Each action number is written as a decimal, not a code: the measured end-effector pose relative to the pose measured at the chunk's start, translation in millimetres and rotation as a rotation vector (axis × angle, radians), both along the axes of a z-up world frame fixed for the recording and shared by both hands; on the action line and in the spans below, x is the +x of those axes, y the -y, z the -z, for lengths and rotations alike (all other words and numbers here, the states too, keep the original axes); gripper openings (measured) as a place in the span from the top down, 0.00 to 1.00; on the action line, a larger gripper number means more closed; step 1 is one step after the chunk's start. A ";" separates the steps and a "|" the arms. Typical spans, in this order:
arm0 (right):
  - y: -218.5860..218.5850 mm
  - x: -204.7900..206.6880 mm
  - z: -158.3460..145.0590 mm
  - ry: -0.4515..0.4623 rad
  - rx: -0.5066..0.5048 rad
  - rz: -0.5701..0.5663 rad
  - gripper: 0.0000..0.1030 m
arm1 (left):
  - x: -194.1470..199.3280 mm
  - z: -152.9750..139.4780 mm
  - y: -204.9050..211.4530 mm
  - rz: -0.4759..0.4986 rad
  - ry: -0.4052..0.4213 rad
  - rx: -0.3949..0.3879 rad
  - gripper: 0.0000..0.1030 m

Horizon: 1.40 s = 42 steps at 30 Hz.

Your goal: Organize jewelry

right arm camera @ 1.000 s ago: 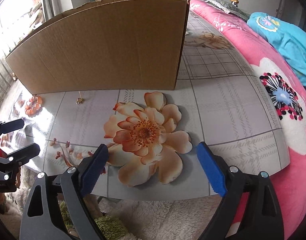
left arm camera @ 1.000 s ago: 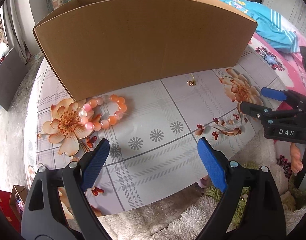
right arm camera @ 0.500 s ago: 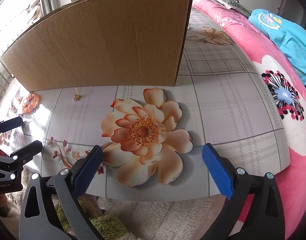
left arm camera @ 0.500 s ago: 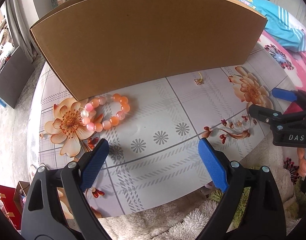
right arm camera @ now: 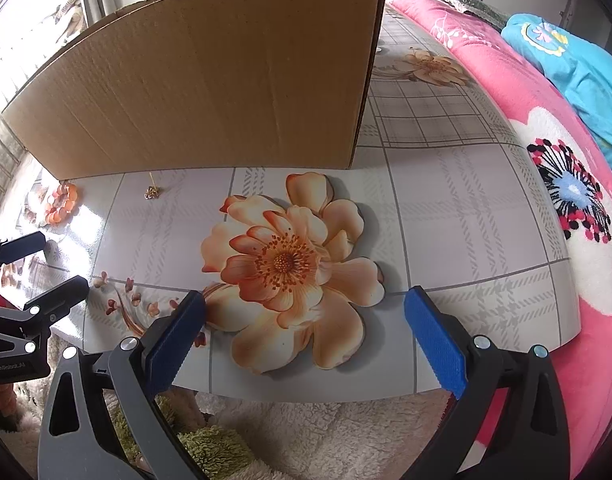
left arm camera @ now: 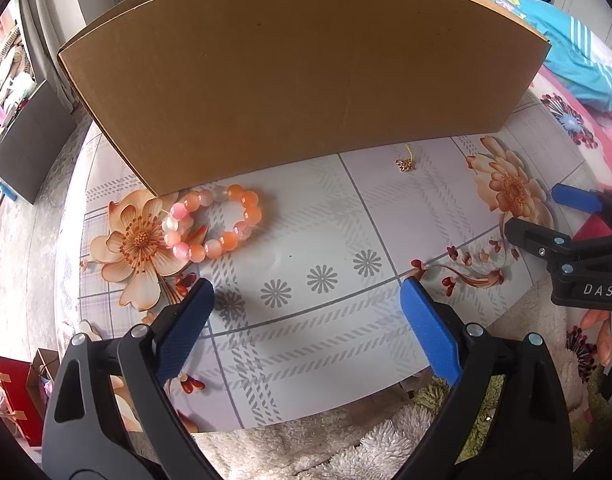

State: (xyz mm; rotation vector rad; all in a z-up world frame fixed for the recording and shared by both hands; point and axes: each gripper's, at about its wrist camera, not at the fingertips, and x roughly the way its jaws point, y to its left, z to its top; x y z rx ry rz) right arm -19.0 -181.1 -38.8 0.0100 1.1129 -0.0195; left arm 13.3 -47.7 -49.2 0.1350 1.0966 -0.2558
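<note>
Bead bracelet [left arm camera: 214, 224]: pink-orange, flat on table [left arm camera: 326, 320], left of centre in left wrist view, just below cardboard box [left arm camera: 298, 68] lower left corner. Small gold trinket [left arm camera: 405, 165]: right of centre, just below box wall; upper left in right wrist view [right arm camera: 152, 192]. Left gripper [left arm camera: 306, 328]: jaws wide, empty, bottom of frame over table edge. Right gripper [right arm camera: 306, 336]: jaws wide, empty, above printed flower [right arm camera: 290, 268]. Pink blanket [right arm camera: 546, 120] at right.

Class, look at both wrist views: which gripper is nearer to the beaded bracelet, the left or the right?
Left. The left gripper hovers open just short of the beaded bracelet, which lies ahead toward its left finger. The right gripper is open over the flower print, with the bracelet far to its left.
</note>
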 end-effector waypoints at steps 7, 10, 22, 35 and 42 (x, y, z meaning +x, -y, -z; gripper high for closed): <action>-0.4 -1.3 0.0 0.003 -0.001 0.000 0.06 | 6.8 0.8 5.0 -0.012 -0.009 0.005 0.10; -0.4 -3.0 -0.3 0.012 -0.002 -0.001 0.06 | 9.1 1.3 5.6 -0.019 -0.014 0.006 0.09; -0.2 -7.3 -2.5 0.024 -0.005 -0.010 0.06 | 12.5 4.0 5.7 -0.025 -0.015 0.010 0.08; -10.7 -5.6 -31.4 0.143 0.127 -0.015 0.06 | 4.2 2.8 -1.7 0.001 0.018 0.004 0.08; -19.4 -5.9 -36.6 0.177 0.167 -0.047 0.06 | -15.6 -24.3 -36.2 0.036 0.217 -0.103 0.08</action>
